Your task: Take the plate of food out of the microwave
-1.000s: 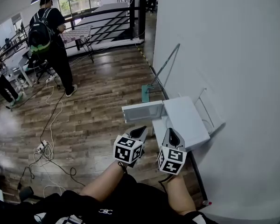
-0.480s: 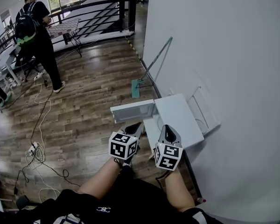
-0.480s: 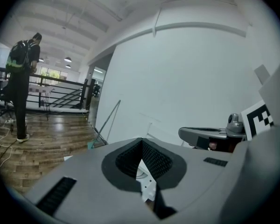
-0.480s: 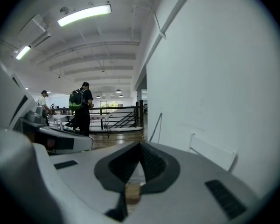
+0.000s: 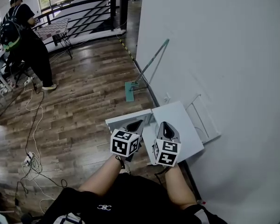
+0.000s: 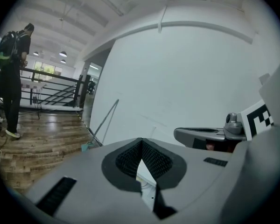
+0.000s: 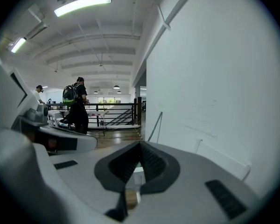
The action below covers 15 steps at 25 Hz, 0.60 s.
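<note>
Both pressed together, empty: left gripper (image 5: 136,124), right gripper (image 5: 166,128); microwave (image 5: 182,122) long axis along wall (image 5: 214,55), door (image 5: 123,119) open leftward.

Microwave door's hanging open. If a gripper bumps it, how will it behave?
The door stands swung out left of the microwave, so a nudge would likely swing it on its hinge. It looks like a stiff flat panel, unlikely to flex. The microwave is broad and boxy against the wall, so it probably stays put.
</note>
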Each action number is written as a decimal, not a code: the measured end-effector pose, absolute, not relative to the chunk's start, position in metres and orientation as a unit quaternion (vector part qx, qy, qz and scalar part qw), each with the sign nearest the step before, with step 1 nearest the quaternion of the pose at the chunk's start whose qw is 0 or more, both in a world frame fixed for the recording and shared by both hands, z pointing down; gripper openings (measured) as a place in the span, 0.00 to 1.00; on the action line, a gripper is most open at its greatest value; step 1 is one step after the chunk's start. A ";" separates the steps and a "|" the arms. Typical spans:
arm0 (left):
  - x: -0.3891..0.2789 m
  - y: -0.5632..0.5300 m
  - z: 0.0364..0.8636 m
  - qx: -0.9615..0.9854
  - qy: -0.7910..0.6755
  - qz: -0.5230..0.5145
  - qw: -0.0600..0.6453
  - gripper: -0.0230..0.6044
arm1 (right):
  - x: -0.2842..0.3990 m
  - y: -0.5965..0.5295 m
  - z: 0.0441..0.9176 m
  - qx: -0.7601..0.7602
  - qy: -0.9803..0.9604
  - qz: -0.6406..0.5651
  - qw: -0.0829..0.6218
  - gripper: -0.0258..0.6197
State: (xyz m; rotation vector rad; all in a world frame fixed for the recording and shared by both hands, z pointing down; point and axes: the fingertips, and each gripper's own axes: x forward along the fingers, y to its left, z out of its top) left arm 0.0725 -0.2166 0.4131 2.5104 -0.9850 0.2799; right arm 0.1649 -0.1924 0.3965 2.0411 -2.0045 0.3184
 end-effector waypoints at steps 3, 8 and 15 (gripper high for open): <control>0.076 -0.234 0.427 0.906 -0.345 0.107 0.223 0.02 | 0.166 -0.212 0.408 0.704 -0.687 0.118 0.137 0.06; 0.071 -0.250 0.459 0.902 -0.321 0.113 0.265 0.02 | 0.156 -0.232 0.438 0.702 -0.678 0.137 0.169 0.06; 0.075 -0.258 0.524 0.887 -0.299 0.129 0.329 0.02 | 0.152 -0.233 0.489 0.685 -0.672 0.168 0.226 0.06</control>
